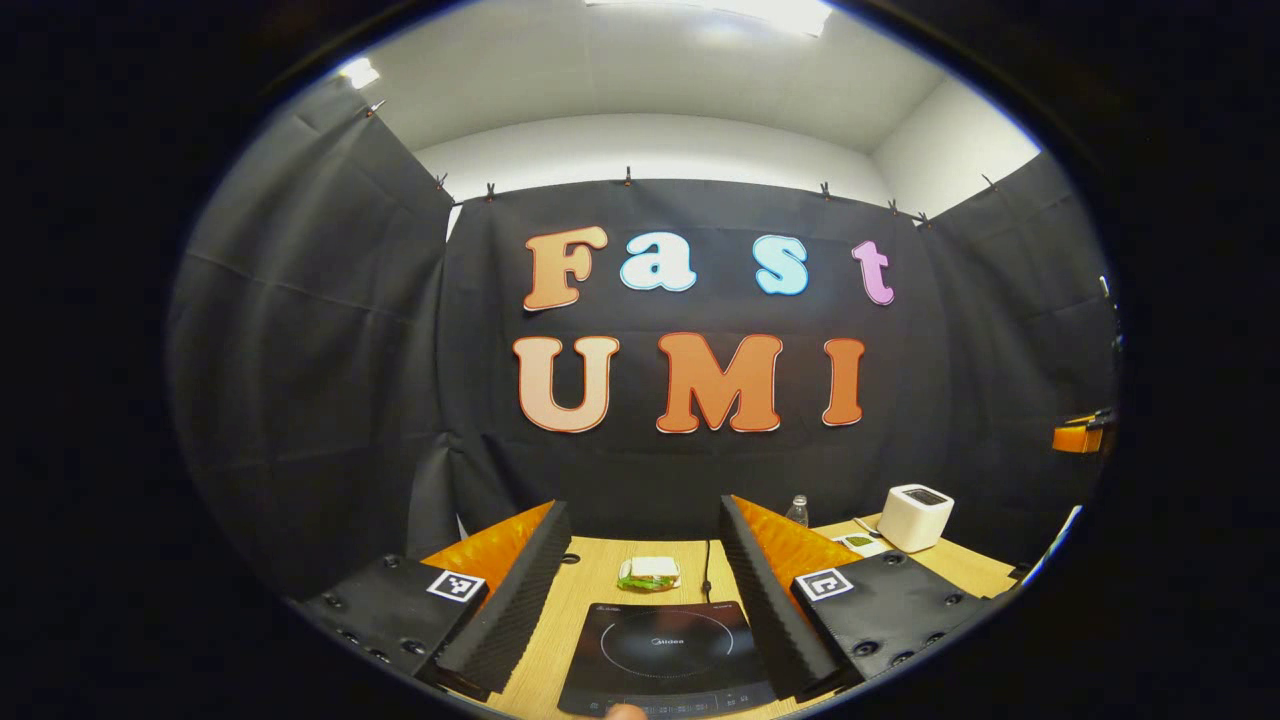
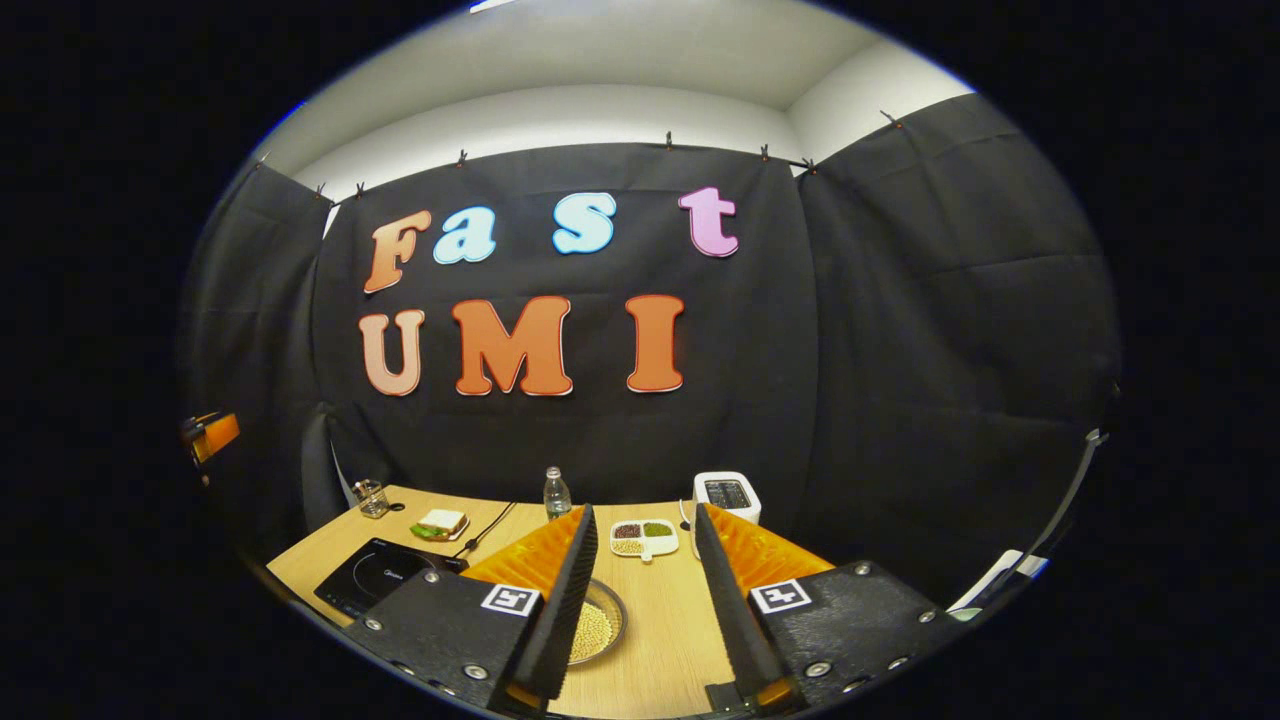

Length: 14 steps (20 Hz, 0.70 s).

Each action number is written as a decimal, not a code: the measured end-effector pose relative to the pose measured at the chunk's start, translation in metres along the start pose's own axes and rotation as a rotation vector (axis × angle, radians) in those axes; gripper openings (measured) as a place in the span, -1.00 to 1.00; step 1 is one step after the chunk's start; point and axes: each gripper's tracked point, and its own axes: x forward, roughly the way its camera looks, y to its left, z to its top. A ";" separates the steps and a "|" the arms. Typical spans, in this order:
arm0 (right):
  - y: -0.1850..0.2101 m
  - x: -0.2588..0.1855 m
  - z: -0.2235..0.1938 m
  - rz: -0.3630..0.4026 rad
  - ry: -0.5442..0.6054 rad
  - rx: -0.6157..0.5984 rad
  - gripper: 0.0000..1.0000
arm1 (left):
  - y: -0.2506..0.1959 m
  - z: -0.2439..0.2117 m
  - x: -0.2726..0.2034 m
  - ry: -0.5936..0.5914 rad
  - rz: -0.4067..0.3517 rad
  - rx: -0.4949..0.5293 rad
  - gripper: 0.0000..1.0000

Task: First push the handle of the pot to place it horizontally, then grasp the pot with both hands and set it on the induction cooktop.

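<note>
- Hovering over a wooden tabletop [image 1: 600, 575], left gripper [image 1: 640, 600] fingers spread wide around the induction cooktop [image 1: 665, 655].
- Right gripper [image 2: 640, 610] fingers wide; a toaster [image 2: 728, 495] at 12 o'clock.

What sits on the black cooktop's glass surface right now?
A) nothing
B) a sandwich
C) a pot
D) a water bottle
A: in the left gripper view the induction cooktop has a bare glass top, while the sandwich lies on the table behind it and the water bottle stands farther back.
</note>
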 end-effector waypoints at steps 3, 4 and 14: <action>0.005 0.006 -0.026 0.008 0.057 -0.010 -0.29 | 0.004 -0.006 0.000 0.012 0.008 -0.002 0.94; 0.011 0.008 -0.036 0.024 0.081 -0.003 -0.33 | 0.006 -0.009 -0.001 0.019 0.011 -0.004 0.94; 0.047 0.024 -0.162 0.125 0.392 0.033 -1.00 | 0.031 -0.016 -0.005 0.009 0.062 0.019 0.94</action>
